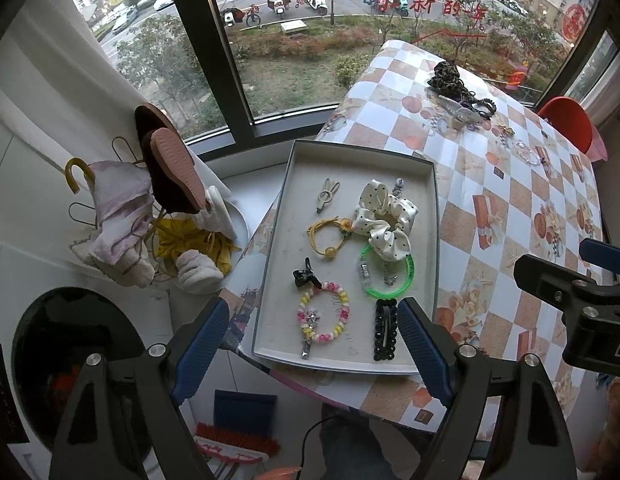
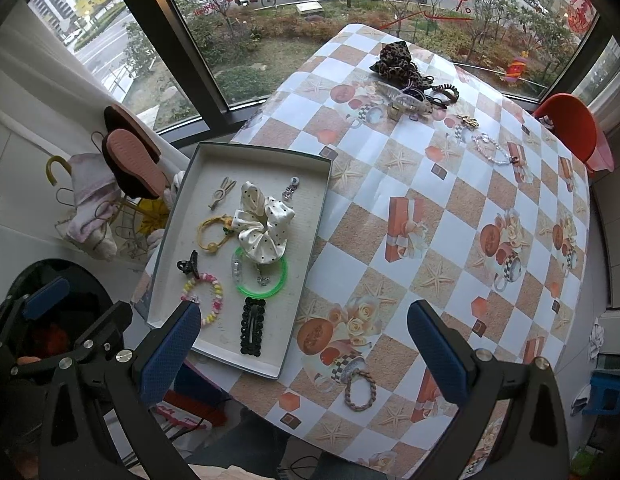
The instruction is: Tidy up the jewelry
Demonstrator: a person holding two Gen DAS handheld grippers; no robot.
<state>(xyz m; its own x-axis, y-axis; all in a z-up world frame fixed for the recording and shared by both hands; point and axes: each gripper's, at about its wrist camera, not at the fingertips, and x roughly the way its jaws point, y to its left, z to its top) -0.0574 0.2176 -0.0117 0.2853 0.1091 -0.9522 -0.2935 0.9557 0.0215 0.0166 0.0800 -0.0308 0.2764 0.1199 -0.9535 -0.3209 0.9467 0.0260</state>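
Note:
A grey tray (image 1: 435, 216) (image 2: 306, 268) sits at the table's left edge. It holds a white dotted scrunchie (image 1: 385, 216) (image 2: 262, 220), a green bangle (image 1: 405, 280) (image 2: 284, 276), a yellow hair tie (image 1: 327, 236), a beaded bracelet (image 1: 325, 316) (image 2: 212, 296), a black clip (image 1: 385, 330) (image 2: 253, 326) and a rabbit clip (image 1: 325, 194). A braided hair tie (image 2: 359, 390) lies on the table near me. A leopard scrunchie (image 2: 395, 62) and more pieces lie far back. My left gripper (image 1: 313, 344) is open above the tray's near end. My right gripper (image 2: 304, 352) is open and empty over the table.
The table has a checkered cloth (image 2: 449, 216). A clear bead bracelet (image 2: 493, 150) lies at the far right. A red chair (image 2: 569, 128) stands behind the table. A rack with slippers (image 1: 170, 168) and cloths stands left of the tray by the window.

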